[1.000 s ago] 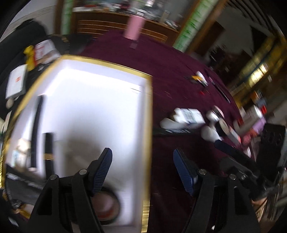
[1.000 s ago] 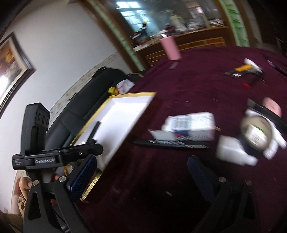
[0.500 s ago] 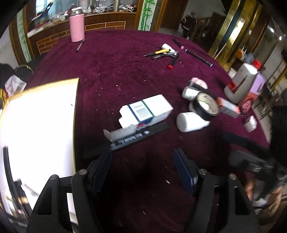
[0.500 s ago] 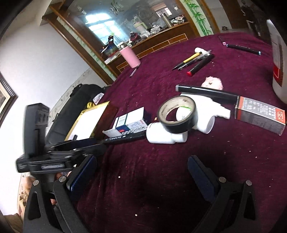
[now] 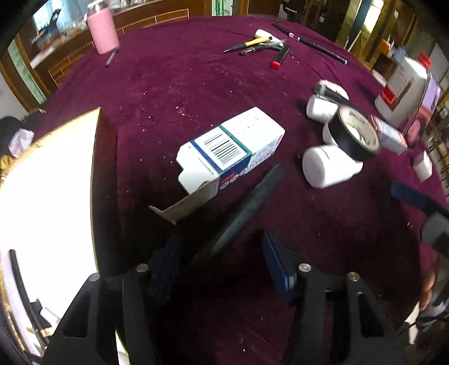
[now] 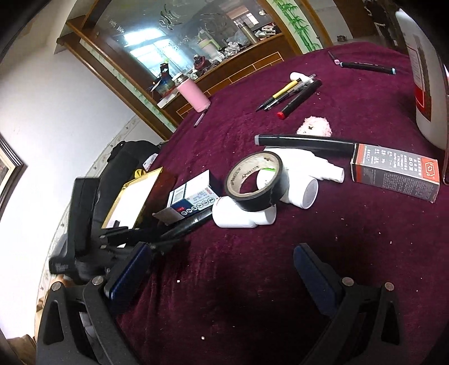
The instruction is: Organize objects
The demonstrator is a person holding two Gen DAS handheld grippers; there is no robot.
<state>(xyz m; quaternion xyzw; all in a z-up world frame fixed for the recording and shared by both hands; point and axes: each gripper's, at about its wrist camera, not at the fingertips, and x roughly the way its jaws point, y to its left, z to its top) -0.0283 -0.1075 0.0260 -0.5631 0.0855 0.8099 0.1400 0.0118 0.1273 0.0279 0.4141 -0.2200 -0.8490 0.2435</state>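
Down at the near edge of the left wrist view, the left gripper [image 5: 221, 258] sits over a black marker [image 5: 247, 209] lying on the maroon cloth [image 5: 174, 84]. Marker's long axis runs diagonally, near-left to far-right; its near end lies between the fingers, far end points toward the white bottle [image 5: 328, 167]. Jaws have just been closing, with a gap still showing on both sides of the marker, so no clamp yet. Just left of the marker lies a white carton [image 5: 233, 148] with an open flap, its long axis roughly parallel to the marker. Further left is a gold-edged white tray [image 5: 94, 157], with a black stick [image 5: 19, 278] inside near its left rim. Black tape roll [image 5: 353, 134] leans on the white bottles at right. Pens [image 5: 261, 47] lie far, pink flask [image 5: 102, 26] far left, white jug [image 5: 404, 89] far right. In the right wrist view the right gripper [image 6: 221, 269] hangs over bare cloth, jaws wide apart, nothing between them. Same marker [image 6: 190, 224] shows there at left, next to the carton [image 6: 190, 196], with tape [image 6: 255, 182] and a red-black box [image 6: 393, 174] further right.
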